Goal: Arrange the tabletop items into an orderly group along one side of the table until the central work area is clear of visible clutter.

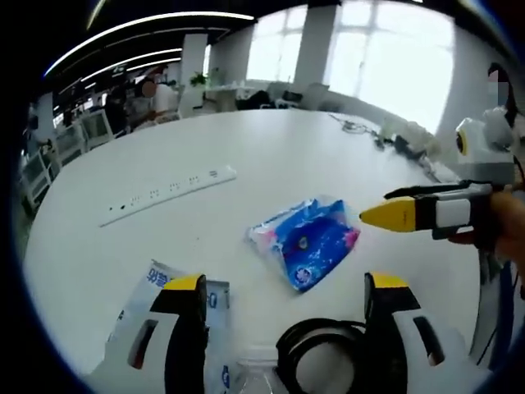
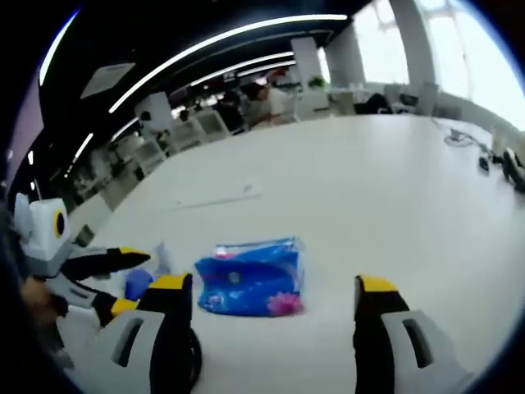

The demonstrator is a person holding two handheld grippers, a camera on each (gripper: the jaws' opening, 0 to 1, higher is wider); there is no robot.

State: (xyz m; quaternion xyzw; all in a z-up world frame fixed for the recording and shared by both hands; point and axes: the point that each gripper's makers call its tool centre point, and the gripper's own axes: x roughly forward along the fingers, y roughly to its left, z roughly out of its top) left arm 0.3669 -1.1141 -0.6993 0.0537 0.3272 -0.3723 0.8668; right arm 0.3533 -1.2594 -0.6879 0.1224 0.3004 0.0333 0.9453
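My left gripper (image 1: pixel 283 300) hangs released over the white table (image 1: pixel 271 156), jaws apart above a black cable coil (image 1: pixel 316 345), a white-and-blue packet (image 1: pixel 139 308) and what may be a clear bottle cap (image 1: pixel 258 365). The blue tissue pack (image 1: pixel 305 242) lies ahead, its long axis slanting toward my right gripper (image 1: pixel 385 215), whose state I cannot tell here. A white power strip (image 1: pixel 168 194) lies beyond. In the right gripper view, my right gripper (image 2: pixel 271 300) is spread wide, the tissue pack (image 2: pixel 250 279) lying crosswise just ahead.

Found no readable text. Blue print on white packet (image 1: pixel 148 304) too blurred to make out; round logo on blue tissue pack (image 1: pixel 308 242) likewise illegible.
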